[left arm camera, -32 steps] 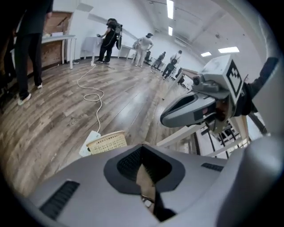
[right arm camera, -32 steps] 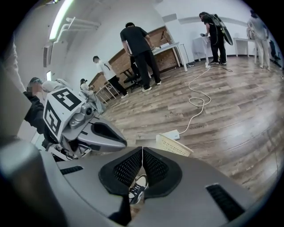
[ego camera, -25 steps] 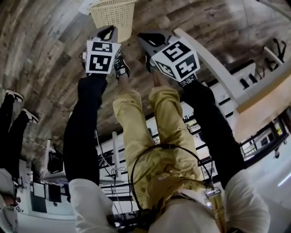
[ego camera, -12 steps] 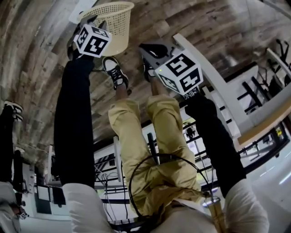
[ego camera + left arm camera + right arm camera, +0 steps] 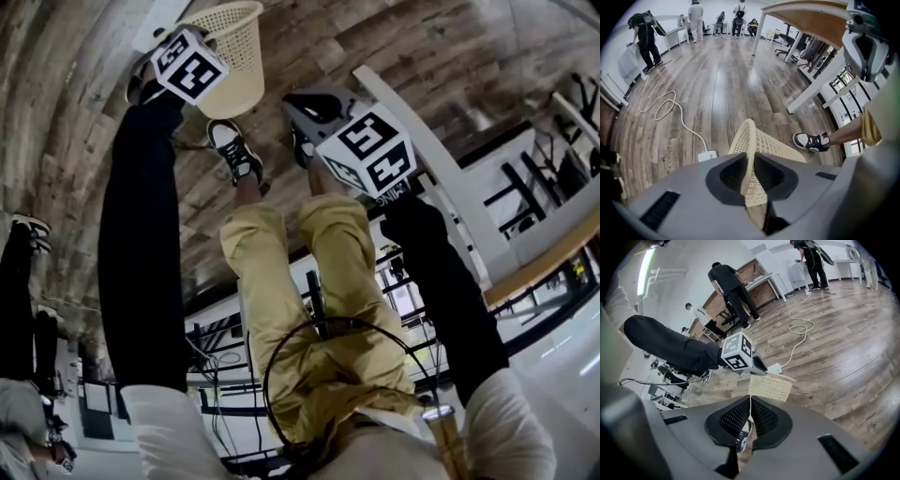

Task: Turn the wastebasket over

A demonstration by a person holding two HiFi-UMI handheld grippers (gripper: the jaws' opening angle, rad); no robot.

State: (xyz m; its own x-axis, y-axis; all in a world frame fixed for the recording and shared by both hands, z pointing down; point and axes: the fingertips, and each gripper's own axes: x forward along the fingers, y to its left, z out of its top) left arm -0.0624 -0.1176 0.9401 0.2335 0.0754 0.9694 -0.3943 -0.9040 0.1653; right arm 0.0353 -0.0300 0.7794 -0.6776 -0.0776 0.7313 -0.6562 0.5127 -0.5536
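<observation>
Having just been closed, the left claw [image 5: 749, 176] is clamped on the rim of the basket [image 5: 234, 75], upper left, for tipping; the right claw [image 5: 750, 413] is held shut, empty.

Grey-brown wood-plank floor [image 5: 722, 70] (a white cable [image 5: 658, 105] loops across it) runs to white walls [image 5: 689, 268], past a white-legged wooden-topped table [image 5: 806, 16].

There are one wastebasket [image 5: 773, 145], two tools, the left tool [image 5: 751, 174] and right tool [image 5: 750, 416], one white power strip [image 5: 707, 155] and two sneakers [image 5: 231, 150].
</observation>
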